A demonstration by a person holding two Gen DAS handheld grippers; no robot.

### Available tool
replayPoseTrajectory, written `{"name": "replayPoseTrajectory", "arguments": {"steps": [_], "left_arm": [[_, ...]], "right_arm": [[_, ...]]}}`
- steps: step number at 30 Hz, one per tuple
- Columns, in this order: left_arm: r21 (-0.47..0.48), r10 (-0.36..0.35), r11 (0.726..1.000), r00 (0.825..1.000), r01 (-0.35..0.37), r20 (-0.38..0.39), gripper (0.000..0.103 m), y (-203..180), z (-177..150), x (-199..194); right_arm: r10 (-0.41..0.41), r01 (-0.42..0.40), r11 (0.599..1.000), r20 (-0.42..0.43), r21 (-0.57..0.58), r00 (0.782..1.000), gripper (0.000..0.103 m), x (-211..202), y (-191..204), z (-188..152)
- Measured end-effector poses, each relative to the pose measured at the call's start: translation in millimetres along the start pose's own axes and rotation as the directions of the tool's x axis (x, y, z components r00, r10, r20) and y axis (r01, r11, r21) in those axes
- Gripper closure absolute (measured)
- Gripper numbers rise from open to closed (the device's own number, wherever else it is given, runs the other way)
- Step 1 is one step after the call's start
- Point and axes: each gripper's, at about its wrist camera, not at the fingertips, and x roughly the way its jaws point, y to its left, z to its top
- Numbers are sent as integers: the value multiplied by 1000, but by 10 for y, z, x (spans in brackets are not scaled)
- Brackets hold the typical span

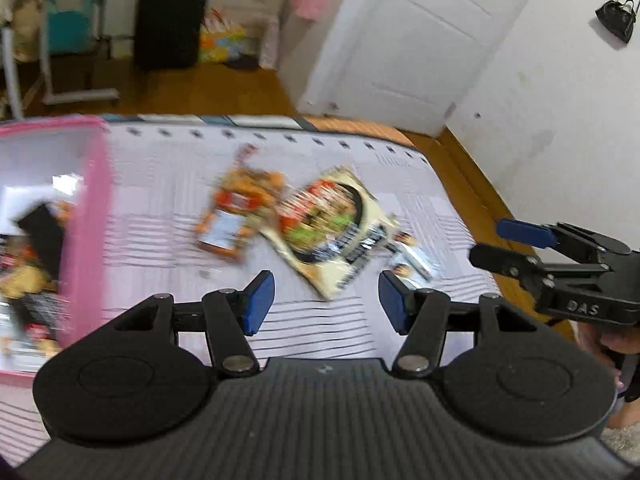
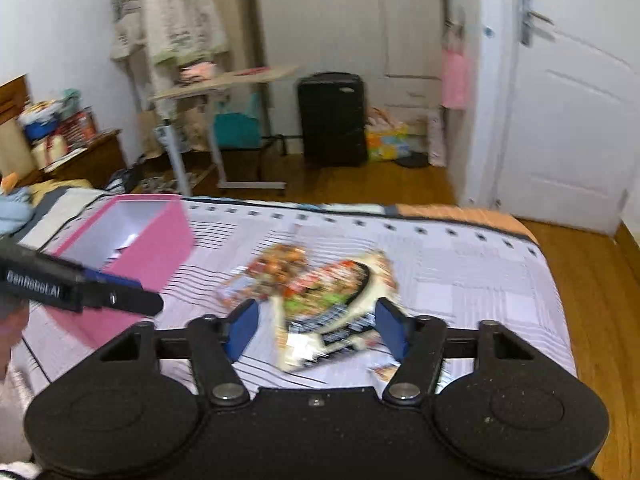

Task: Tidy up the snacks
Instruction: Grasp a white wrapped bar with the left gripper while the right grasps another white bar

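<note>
On the bed [image 2: 460, 272], past my half-open, empty right fingers [image 2: 316, 328], lies the big cream snack packet [image 2: 332, 300] overlapping an orange one [image 1: 236, 216]; I should straddle its near edge, pinch firmly, then carry it left to the pink box [image 2: 160, 236].

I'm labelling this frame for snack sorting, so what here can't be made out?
- Print on the large beige packet and orange packet: motion blur, both views.
- Pink box contents: cut by the left wrist view's edge, blurred; its wall hides them in the right wrist view.
- Small packet: behind the right gripper finger.
</note>
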Motion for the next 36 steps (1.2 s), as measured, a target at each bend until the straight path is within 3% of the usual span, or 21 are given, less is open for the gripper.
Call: {"name": "replayPoseTrajectory", "arguments": {"steps": [5,10,14,19,24,28,30,31,32,34,36], "left_arm": [[32,34,999,999,-33,-20,47,-326,-13,599],[14,-7,1000,998,8,-62,46,-579,-27,1116],[-30,-37,999,996,35,-79,46,-760,-113,1515],[-32,12,999,997,-15,-79,46,-955,-262,1996],[-73,29,997,995,-36,-99,46,-1018,-397,2231],[-87,34,995,997,-41,-72,45,-1030,-449,2250],[-92,42,995,997,-48,-68,46,-1033,-458,2242],[-88,47,995,996,-53,-70,48,-1029,-464,2229],[-80,45,996,996,-50,-72,50,-1021,-470,2212],[-65,33,997,996,-39,-83,67,-994,-473,2179],[-42,26,999,995,-30,-95,77,-987,-468,2117]], "right_arm": [[-49,50,998,-15,31,999,56,253,-364,-293],[-65,65,997,3,46,998,56,548,-780,-510],[-33,33,999,3,14,999,56,774,-1027,-672],[-23,23,997,-5,-80,1000,56,932,-1116,-823],[-3,1,987,-14,-161,1000,52,1033,-1095,-846],[-24,17,986,-35,-166,999,51,1134,-1036,-860],[-30,24,990,-42,-140,999,58,1140,-996,-880],[-27,22,992,-41,-124,999,65,1129,-976,-902],[-18,14,995,-38,-96,999,66,1112,-963,-930],[-1,0,999,-27,-33,1000,66,1069,-953,-979],[5,-4,1000,-25,19,1000,67,1028,-941,-1024]]}}
